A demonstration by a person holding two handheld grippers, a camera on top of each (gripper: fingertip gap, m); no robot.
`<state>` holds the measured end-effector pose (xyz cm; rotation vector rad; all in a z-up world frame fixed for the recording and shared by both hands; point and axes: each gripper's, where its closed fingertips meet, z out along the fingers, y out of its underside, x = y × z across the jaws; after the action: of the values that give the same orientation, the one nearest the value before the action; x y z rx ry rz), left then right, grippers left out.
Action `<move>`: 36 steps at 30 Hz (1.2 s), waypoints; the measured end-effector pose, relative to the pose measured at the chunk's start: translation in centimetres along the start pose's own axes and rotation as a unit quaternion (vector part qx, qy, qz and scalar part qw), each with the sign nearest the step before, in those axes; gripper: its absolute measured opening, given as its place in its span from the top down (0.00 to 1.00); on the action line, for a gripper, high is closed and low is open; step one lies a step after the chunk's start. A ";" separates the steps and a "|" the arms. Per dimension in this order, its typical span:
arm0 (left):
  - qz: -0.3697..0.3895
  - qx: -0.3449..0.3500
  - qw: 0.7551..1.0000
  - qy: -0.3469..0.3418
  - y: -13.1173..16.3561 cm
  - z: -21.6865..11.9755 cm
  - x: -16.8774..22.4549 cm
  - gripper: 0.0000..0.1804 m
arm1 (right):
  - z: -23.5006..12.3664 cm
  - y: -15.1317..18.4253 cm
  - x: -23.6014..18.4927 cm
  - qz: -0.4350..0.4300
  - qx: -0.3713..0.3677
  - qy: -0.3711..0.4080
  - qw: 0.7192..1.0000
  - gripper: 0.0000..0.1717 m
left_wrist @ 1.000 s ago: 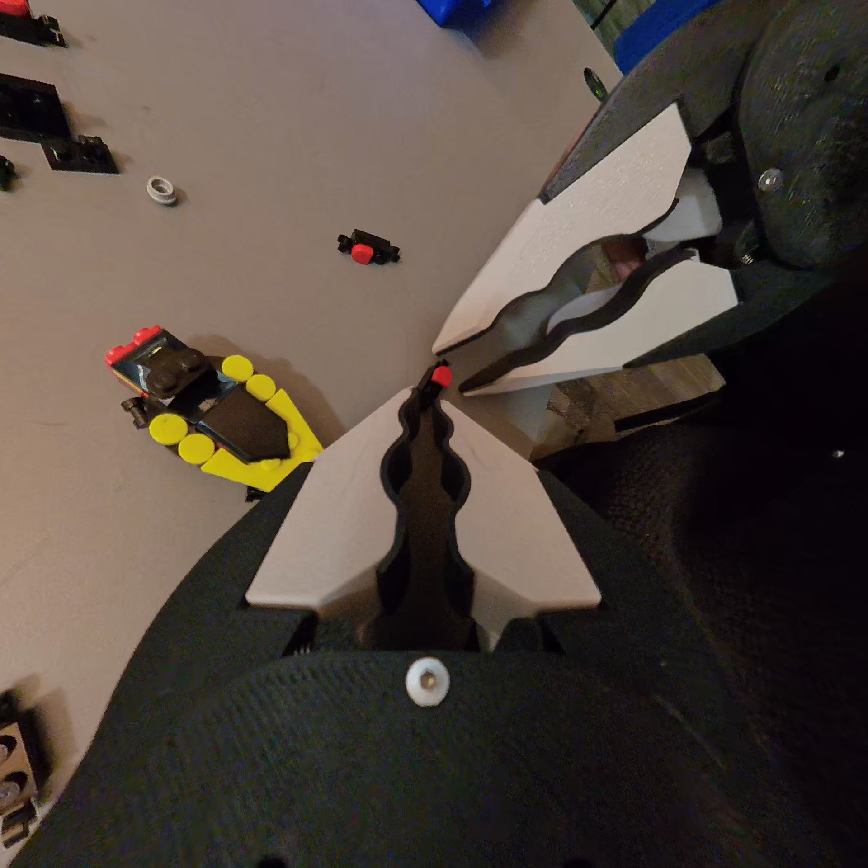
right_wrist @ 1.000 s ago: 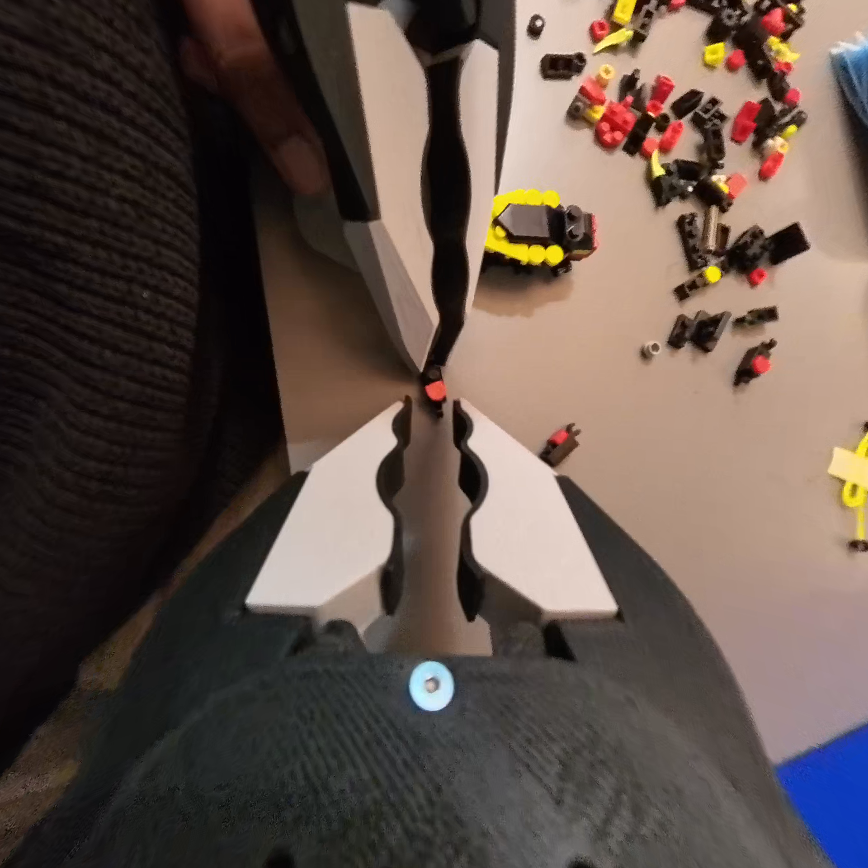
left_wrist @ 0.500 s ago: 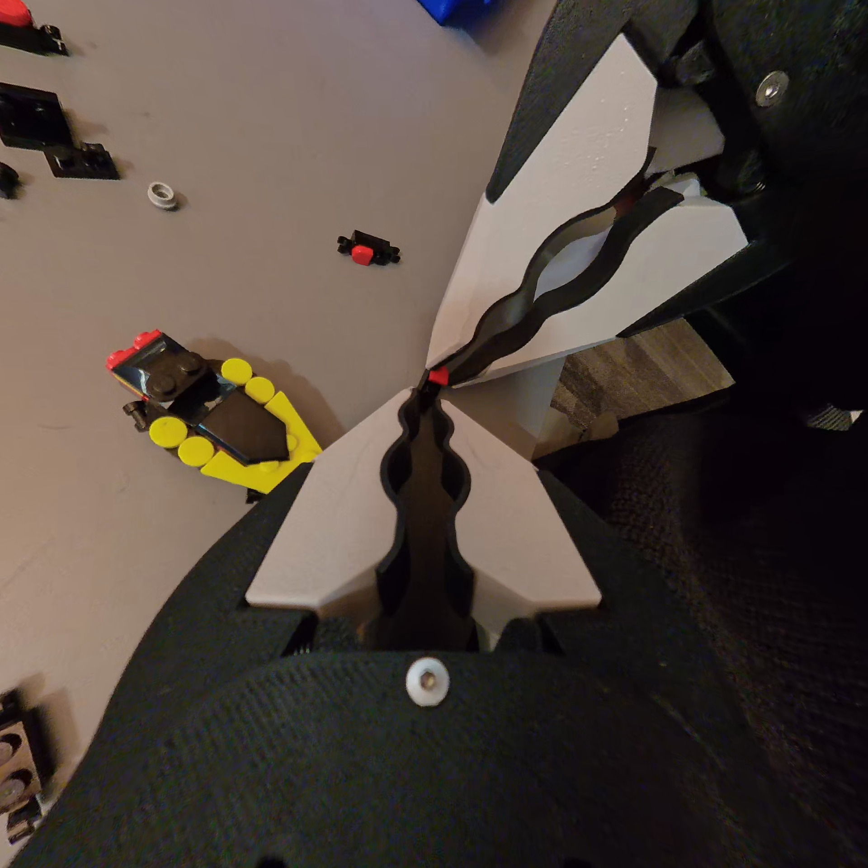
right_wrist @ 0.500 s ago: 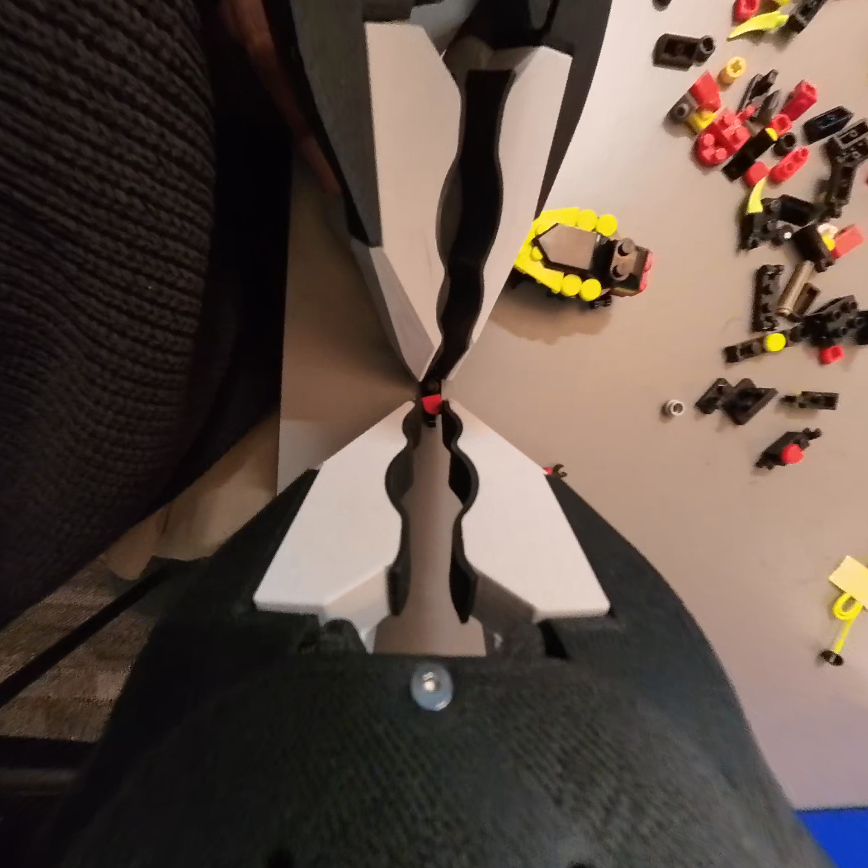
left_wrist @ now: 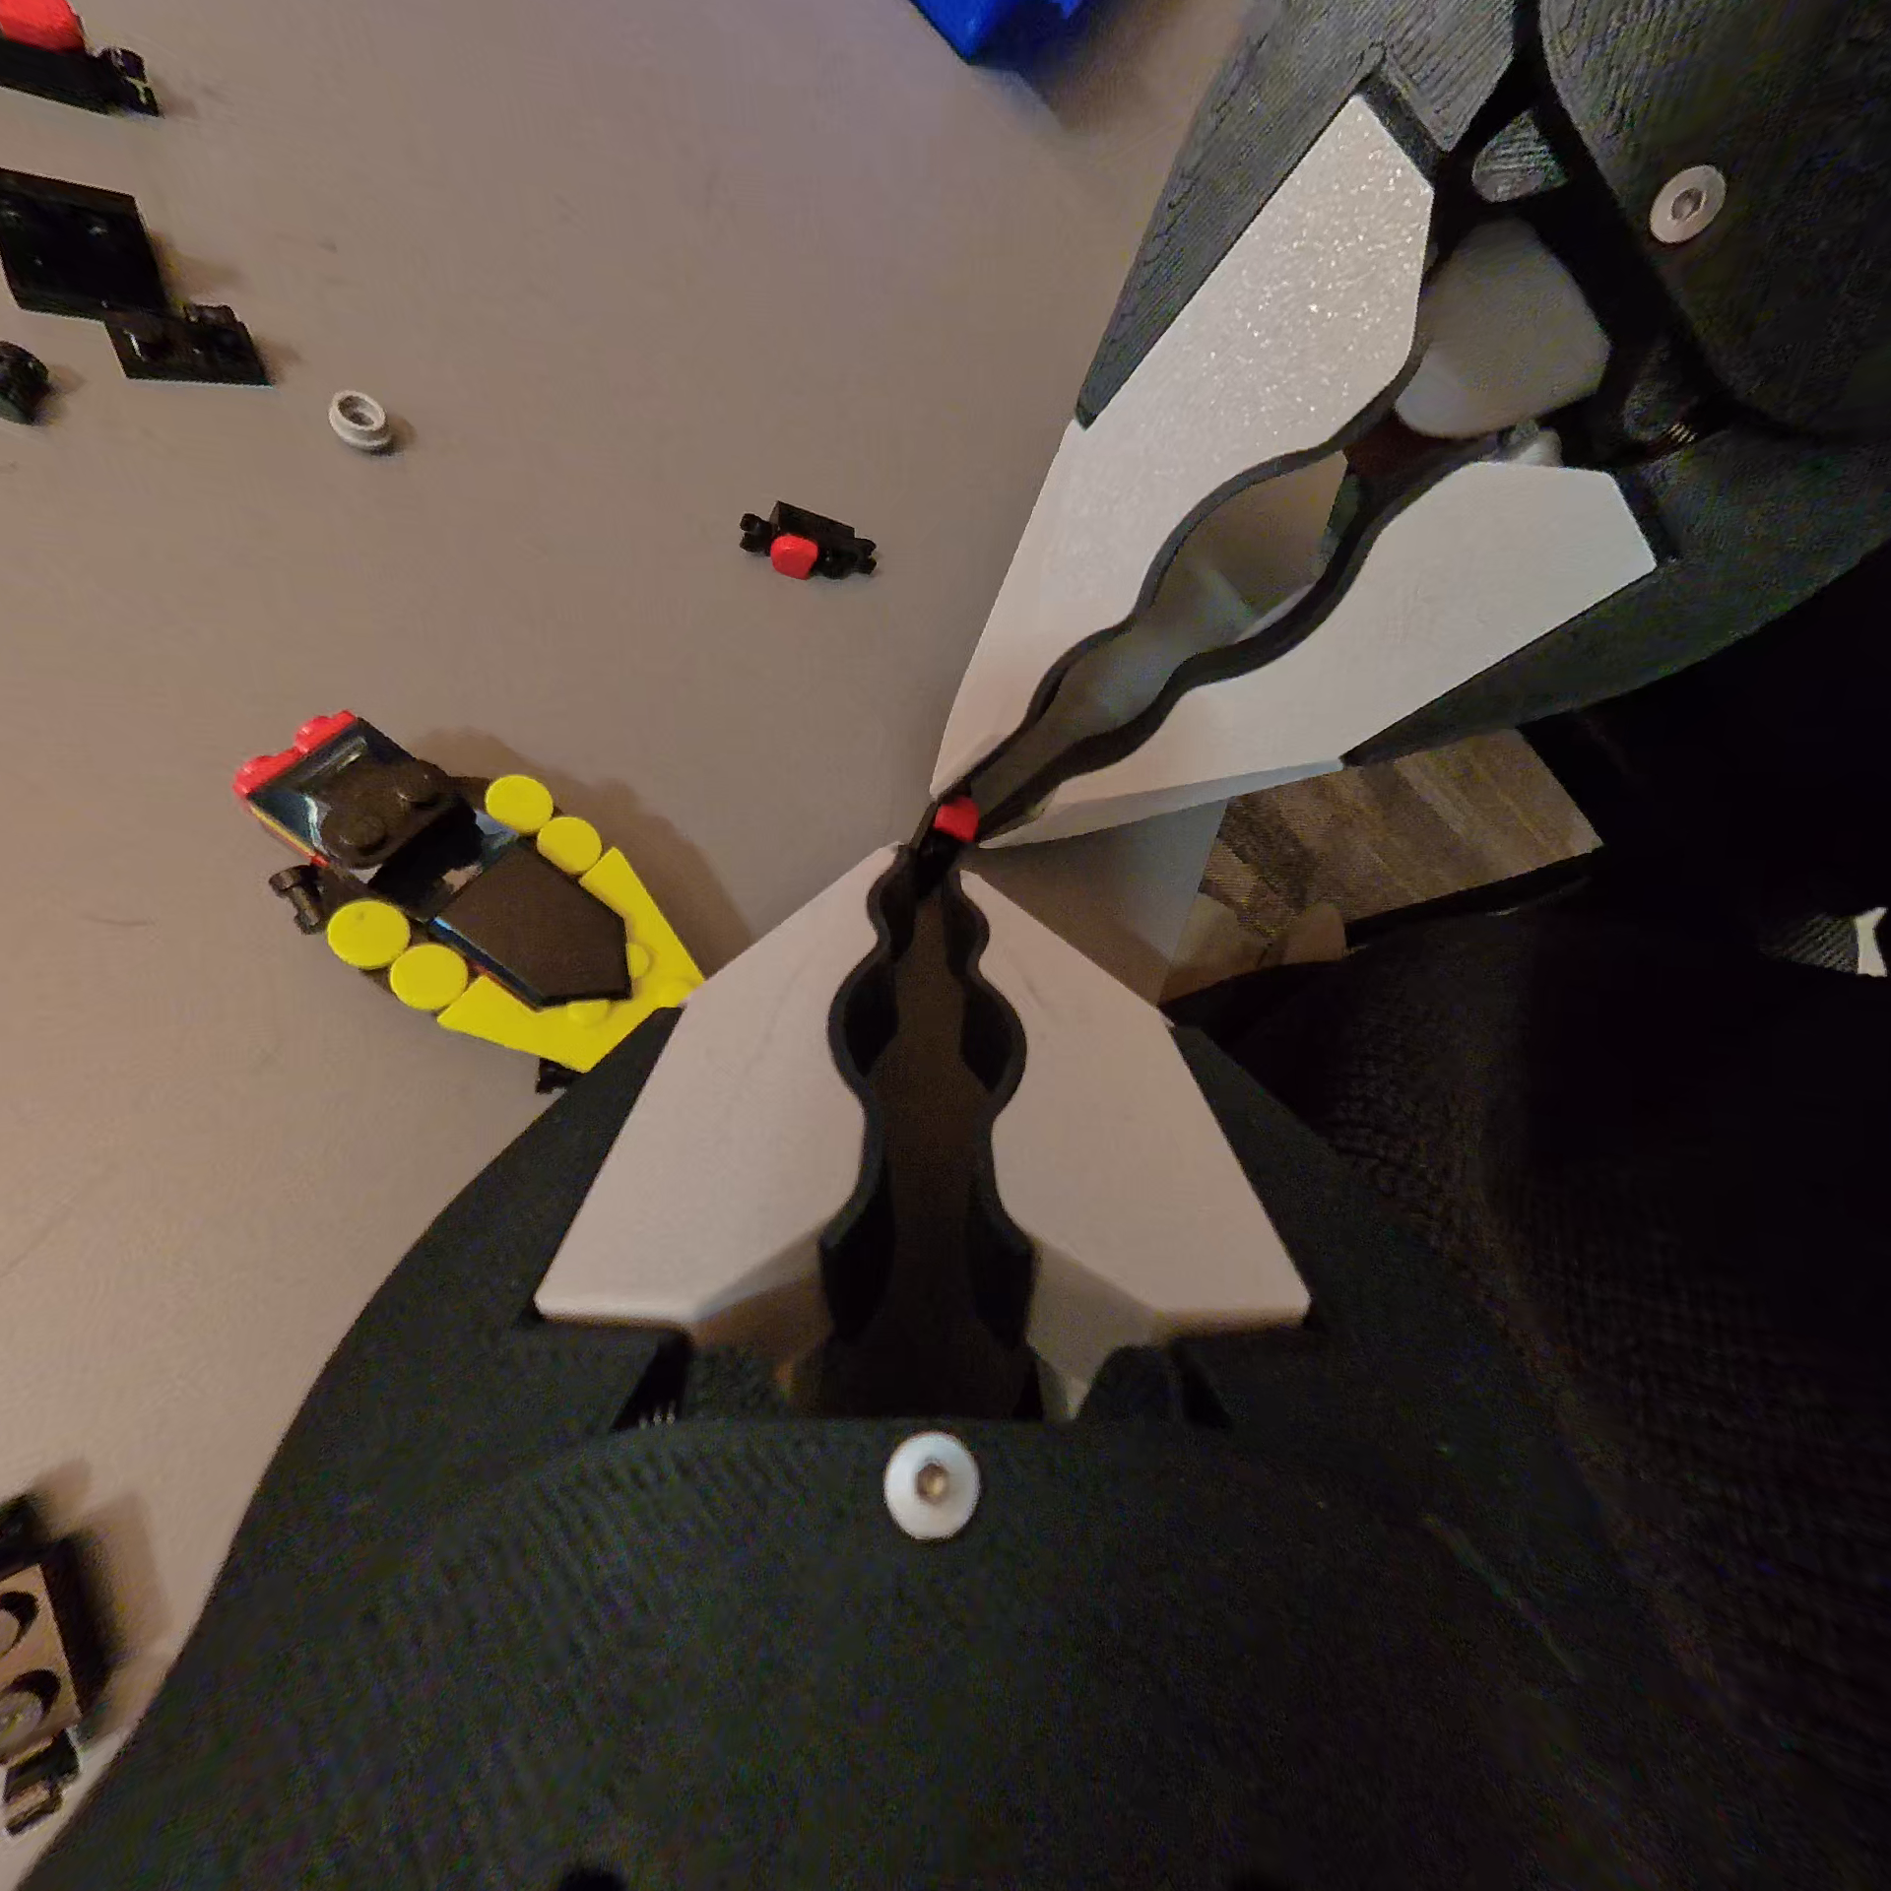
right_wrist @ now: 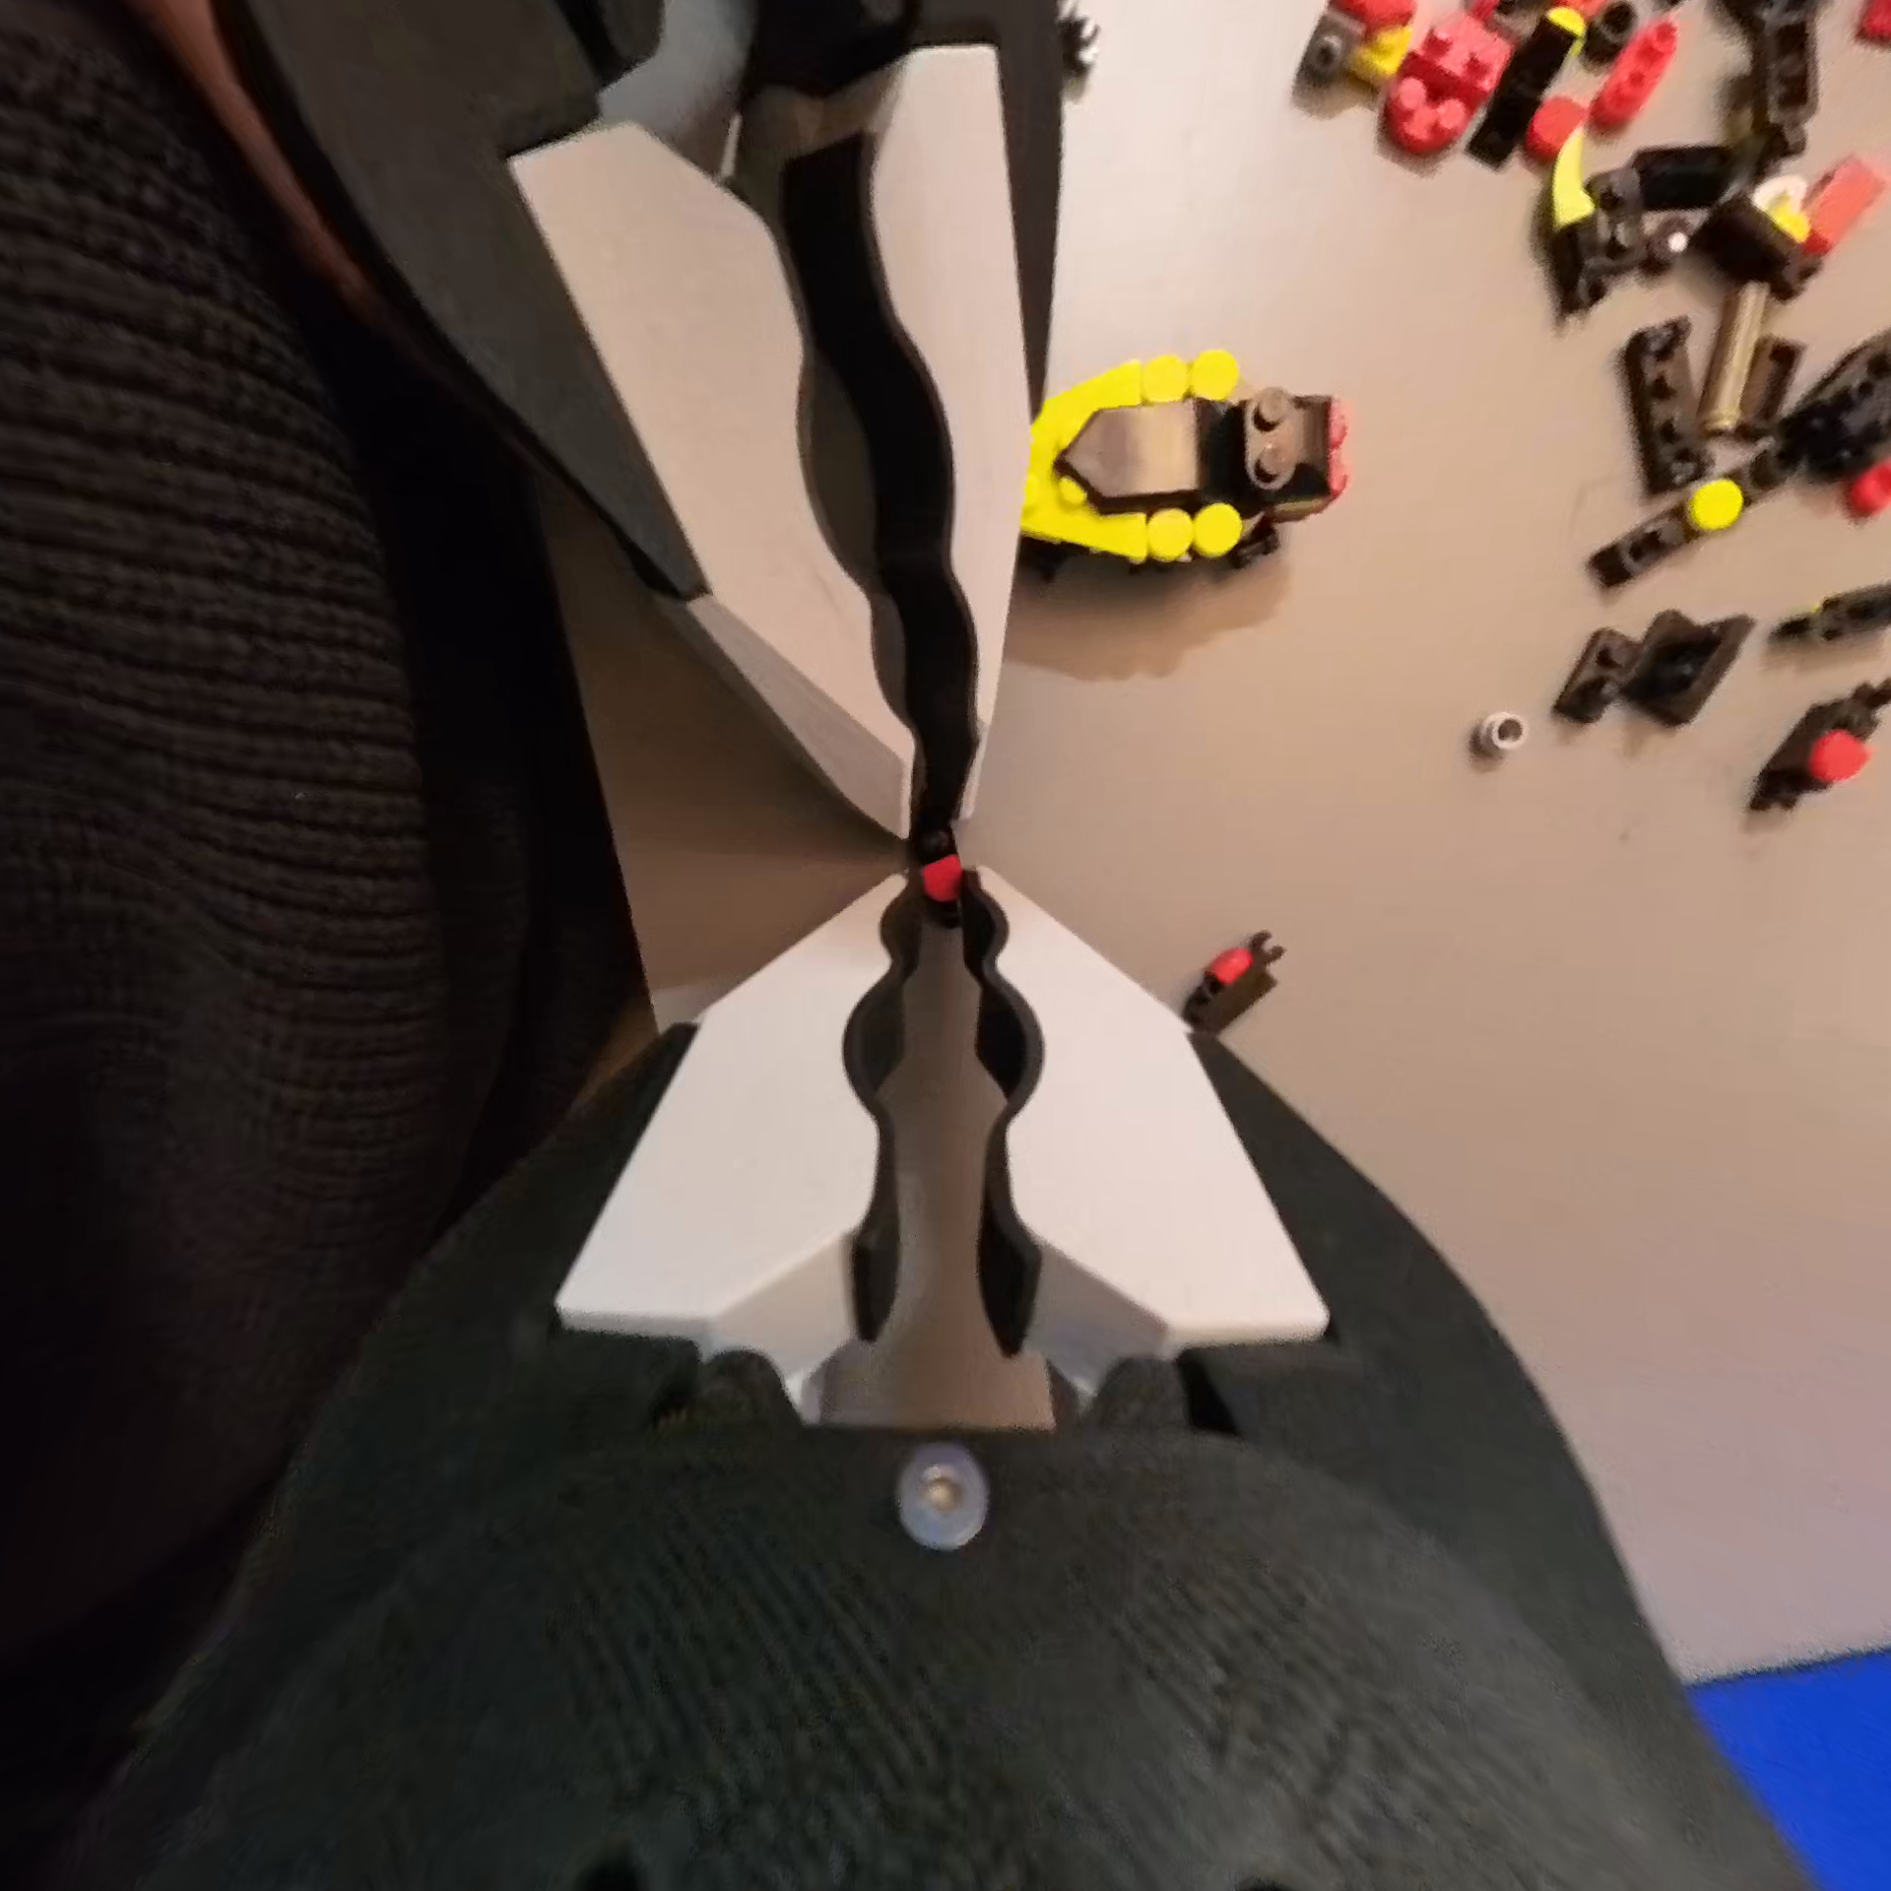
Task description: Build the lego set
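My left gripper (left_wrist: 926,870) and right gripper (right_wrist: 939,906) both pinch one small black-and-red piece (left_wrist: 954,819) above the table (left_wrist: 614,307); only the right view shows the scattered brick pile (right_wrist: 1688,205).

Your two tools meet tip to tip on one tiny brick piece (left_wrist: 952,824): a black part with a red cap. The left tool (left_wrist: 926,870) pinches its black end, the right tool (right_wrist: 941,900) the red-capped end, above the counter (left_wrist: 614,307).
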<state>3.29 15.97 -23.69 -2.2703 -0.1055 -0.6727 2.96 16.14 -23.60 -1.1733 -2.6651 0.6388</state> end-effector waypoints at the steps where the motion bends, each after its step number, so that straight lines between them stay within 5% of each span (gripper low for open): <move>1: 0.001 0.000 1.000 -0.001 0.0 0.0 0.0 0.99 | 0.0 0.0 0.0 0.012 0.001 0.004 1.000 0.97; 15: -0.007 0.000 1.000 0.007 0.0 0.0 0.0 0.98 | -0.6 0.0 0.7 -0.007 0.042 0.061 0.997 0.92; 19: -0.008 -0.001 1.000 0.009 0.0 0.0 0.0 0.98 | -1.2 -0.8 0.5 0.017 0.075 0.045 0.996 1.00; 36: -0.009 -0.003 1.000 0.014 0.0 0.0 0.1 0.99 | 0.0 0.1 -0.3 -0.026 0.021 0.002 0.999 0.93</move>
<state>3.44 15.98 -23.65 -2.2671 -0.1104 -0.7137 3.23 16.04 -23.63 -1.0884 -2.6562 0.6782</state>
